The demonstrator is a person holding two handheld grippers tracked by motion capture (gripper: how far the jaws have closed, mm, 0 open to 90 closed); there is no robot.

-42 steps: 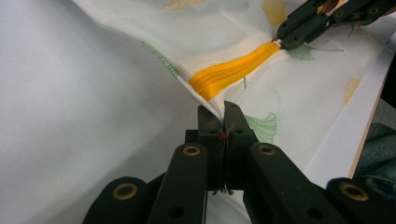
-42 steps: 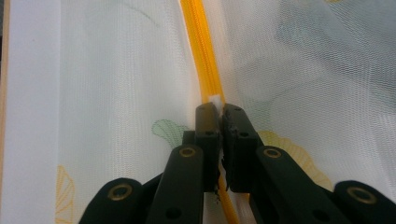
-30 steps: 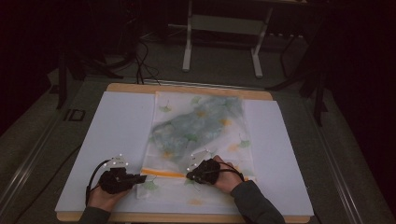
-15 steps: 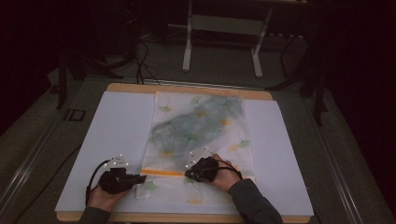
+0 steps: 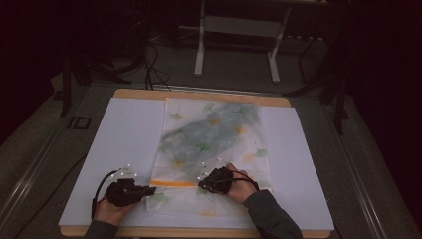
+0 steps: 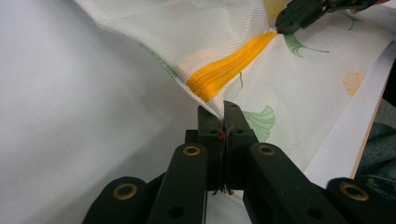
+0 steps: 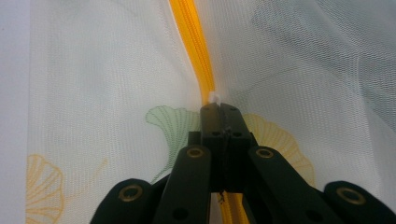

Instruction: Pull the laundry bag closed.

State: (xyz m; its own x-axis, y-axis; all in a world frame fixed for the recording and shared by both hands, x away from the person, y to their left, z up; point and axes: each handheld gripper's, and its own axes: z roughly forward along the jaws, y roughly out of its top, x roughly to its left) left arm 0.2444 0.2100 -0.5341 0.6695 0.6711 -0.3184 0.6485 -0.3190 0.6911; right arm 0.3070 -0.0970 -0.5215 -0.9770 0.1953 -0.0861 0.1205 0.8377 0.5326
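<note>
we have a mesh bag (image 5: 214,149) lying flat on the white sheet (image 5: 124,134) that covers the bench (image 5: 199,94), with its orange zip (image 5: 174,183) running across near our edge. our left hand-held gripper (image 6: 223,109) is pressed together on the bag's corner at the end of the zip, lifting the mesh a little there; we judge this hold is meant to anchor the bag and keep the zip line taut. our right hand-held gripper (image 7: 219,108) sits partway along the zip, jaws pressed together on the small white pull (image 7: 214,97), in line with the orange band so the slider can travel straight. in the high view the left hand-held gripper (image 5: 148,189) and the right one (image 5: 203,184) face each other along the zip, apart. something dark and greenish (image 5: 209,132) shows through the mesh; we cannot tell what it is.
</note>
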